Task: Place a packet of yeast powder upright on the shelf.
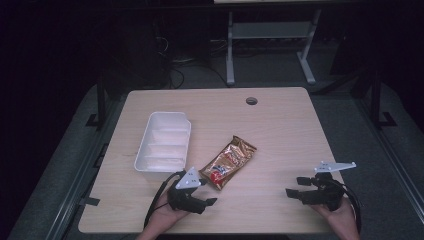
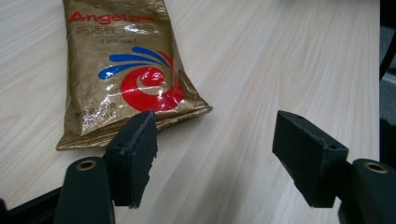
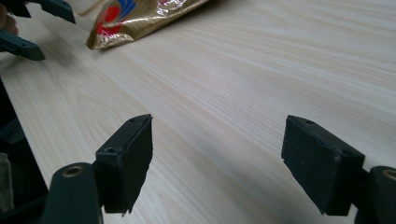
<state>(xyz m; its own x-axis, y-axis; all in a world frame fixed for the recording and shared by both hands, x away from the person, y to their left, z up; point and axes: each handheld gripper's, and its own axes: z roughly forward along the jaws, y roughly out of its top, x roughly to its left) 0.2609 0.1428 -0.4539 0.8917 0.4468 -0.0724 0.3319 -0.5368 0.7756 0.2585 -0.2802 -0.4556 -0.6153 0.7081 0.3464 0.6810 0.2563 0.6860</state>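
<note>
Just ahead of the left gripper (image 1: pixel 209 192), its jaws spread and empty, lay the gold packet (image 1: pixel 228 161); a white tray (image 1: pixel 163 141) stood beyond, and the right gripper (image 1: pixel 295 188) gaped well apart.

White ribbed bin (image 1: pixel 164 141) just beyond the fingers (image 1: pixel 210 201) of the left gripper (image 1: pixel 205 192), on pale wooden table (image 1: pixel 280 130); round cable hole (image 1: pixel 251 101) far past them.

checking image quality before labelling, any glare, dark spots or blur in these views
High view: the table is lit, its surroundings nearly black. Left gripper view: glare patches on the gold packet, print legible; the left claw looks slightly soft. Right gripper view: the packet is blurred, wood grain sharper nearer the right claw.
</note>
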